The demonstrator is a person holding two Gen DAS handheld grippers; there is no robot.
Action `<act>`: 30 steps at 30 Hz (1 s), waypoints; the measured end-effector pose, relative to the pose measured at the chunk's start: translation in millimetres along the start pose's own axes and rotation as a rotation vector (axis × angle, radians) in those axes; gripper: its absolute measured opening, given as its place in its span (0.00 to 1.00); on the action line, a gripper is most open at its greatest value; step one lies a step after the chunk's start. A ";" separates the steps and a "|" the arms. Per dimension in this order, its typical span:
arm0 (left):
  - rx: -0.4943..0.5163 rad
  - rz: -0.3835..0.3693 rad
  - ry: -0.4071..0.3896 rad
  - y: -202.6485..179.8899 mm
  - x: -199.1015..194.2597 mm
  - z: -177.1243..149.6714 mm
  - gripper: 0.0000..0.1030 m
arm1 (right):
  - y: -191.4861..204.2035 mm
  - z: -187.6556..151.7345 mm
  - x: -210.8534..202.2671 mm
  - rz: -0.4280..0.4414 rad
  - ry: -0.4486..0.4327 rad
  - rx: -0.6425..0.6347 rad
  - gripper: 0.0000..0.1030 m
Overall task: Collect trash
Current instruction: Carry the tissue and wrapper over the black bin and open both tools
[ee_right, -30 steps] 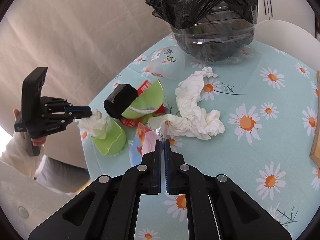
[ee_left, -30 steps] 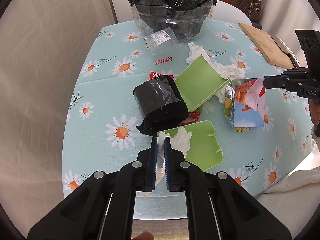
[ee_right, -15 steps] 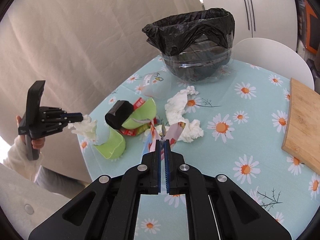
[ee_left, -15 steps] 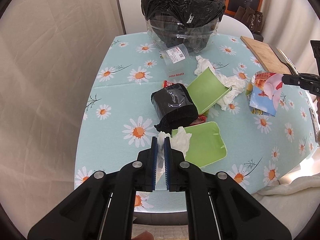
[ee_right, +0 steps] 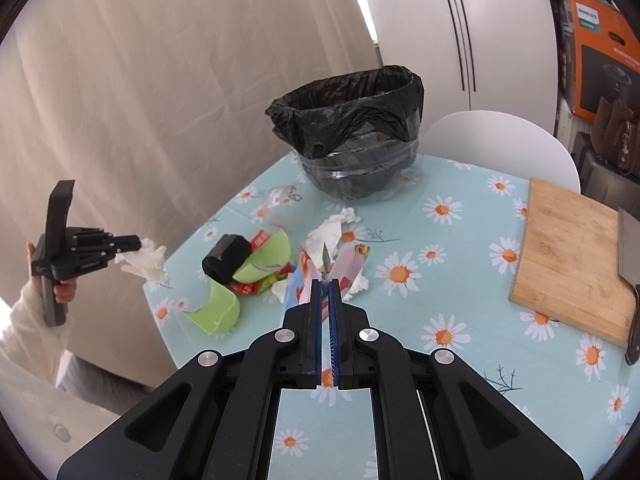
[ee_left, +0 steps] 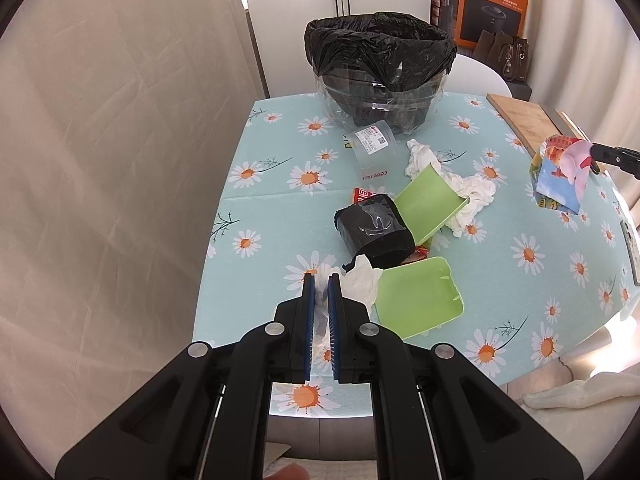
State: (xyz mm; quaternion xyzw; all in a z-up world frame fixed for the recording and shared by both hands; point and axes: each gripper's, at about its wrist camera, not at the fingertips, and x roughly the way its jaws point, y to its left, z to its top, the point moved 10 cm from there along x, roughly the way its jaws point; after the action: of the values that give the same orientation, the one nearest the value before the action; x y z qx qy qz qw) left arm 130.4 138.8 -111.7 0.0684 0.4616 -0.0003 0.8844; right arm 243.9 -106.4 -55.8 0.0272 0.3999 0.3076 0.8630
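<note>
My left gripper is shut on a crumpled white tissue and holds it above the table's near edge; it also shows in the right wrist view with the tissue. My right gripper is shut on a colourful snack wrapper, held high over the table; the wrapper also shows in the left wrist view. A clear bin lined with a black bag stands at the far side of the table.
On the daisy tablecloth lie two green plastic trays, a black wrapped roll, more white tissue, a clear cup and a red wrapper. A wooden board and a knife lie at the right.
Both grippers have risen and pulled back from the table with their trash, so the table looks smaller and the bin's whole rim shows.
</note>
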 end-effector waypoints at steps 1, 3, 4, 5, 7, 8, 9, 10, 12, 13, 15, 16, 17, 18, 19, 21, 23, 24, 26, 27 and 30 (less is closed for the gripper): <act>0.002 0.007 -0.005 1.4 -2.0 2.3 0.07 | -1.2 2.9 -4.3 -0.004 -0.008 -0.002 0.03; 0.000 0.011 -0.011 2.8 -5.9 7.7 0.07 | -3.0 9.5 -11.1 -0.011 -0.025 -0.004 0.03; -0.001 0.015 -0.017 3.5 -8.3 11.2 0.07 | -4.2 12.7 -14.6 -0.011 -0.032 -0.002 0.03; -0.002 0.018 -0.022 3.9 -10.0 14.7 0.07 | -5.7 15.9 -17.3 -0.014 -0.040 -0.002 0.03; -0.003 0.020 -0.033 5.0 -13.0 22.7 0.07 | -8.8 22.3 -21.7 -0.015 -0.050 0.000 0.03; -0.003 0.024 -0.037 5.8 -14.1 27.2 0.07 | -10.1 25.7 -23.9 -0.013 -0.057 0.002 0.03; -0.003 0.027 -0.042 6.4 -15.1 32.2 0.07 | -11.9 29.3 -25.4 -0.014 -0.062 0.001 0.03; -0.003 0.026 -0.048 6.9 -15.8 37.7 0.07 | -14.4 33.0 -26.6 -0.018 -0.065 0.000 0.03; 0.002 0.019 -0.063 7.0 -17.9 50.5 0.07 | -17.6 42.3 -28.7 -0.023 -0.079 -0.002 0.03; 0.008 0.016 -0.073 6.7 -18.7 58.2 0.07 | -19.1 48.0 -29.8 -0.024 -0.089 -0.001 0.03; 0.023 0.006 -0.094 5.9 -19.5 74.2 0.07 | -22.1 60.6 -31.6 -0.036 -0.110 -0.004 0.03; 0.033 0.005 -0.104 5.8 -19.5 82.9 0.07 | -23.3 67.4 -32.2 -0.037 -0.121 -0.002 0.03; 0.041 0.002 -0.114 5.5 -18.9 91.6 0.07 | -24.4 74.4 -32.7 -0.037 -0.132 0.000 0.03; 0.050 -0.002 -0.123 5.1 -18.1 100.6 0.07 | -26.2 82.0 -33.1 -0.039 -0.141 -0.003 0.03; 0.060 -0.007 -0.133 4.4 -17.0 109.6 0.07 | -26.8 89.4 -32.9 -0.043 -0.149 -0.008 0.03; 0.079 -0.017 -0.157 3.3 -14.5 128.7 0.07 | -26.7 105.4 -31.5 -0.048 -0.167 -0.021 0.03; 0.087 -0.031 -0.176 2.8 -11.0 147.9 0.07 | -25.8 122.6 -29.9 -0.053 -0.189 -0.029 0.03; 0.092 -0.038 -0.185 2.6 -8.9 157.6 0.07 | -25.4 131.7 -28.8 -0.051 -0.201 -0.029 0.03; 0.106 -0.056 -0.203 0.8 -4.3 177.1 0.07 | -24.0 147.8 -25.5 -0.053 -0.216 -0.037 0.03; 0.116 -0.064 -0.212 -0.5 -2.0 186.4 0.07 | -22.9 156.2 -23.3 -0.055 -0.222 -0.042 0.03; 0.141 -0.095 -0.234 -5.9 5.5 213.3 0.07 | -20.0 178.2 -16.9 -0.062 -0.237 -0.057 0.03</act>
State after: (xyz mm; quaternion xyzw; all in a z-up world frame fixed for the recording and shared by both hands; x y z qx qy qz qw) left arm 307.3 107.4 3.4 0.1079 0.3569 -0.0823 0.9242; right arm 371.8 -96.5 70.7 0.0266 0.2867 0.2867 0.9137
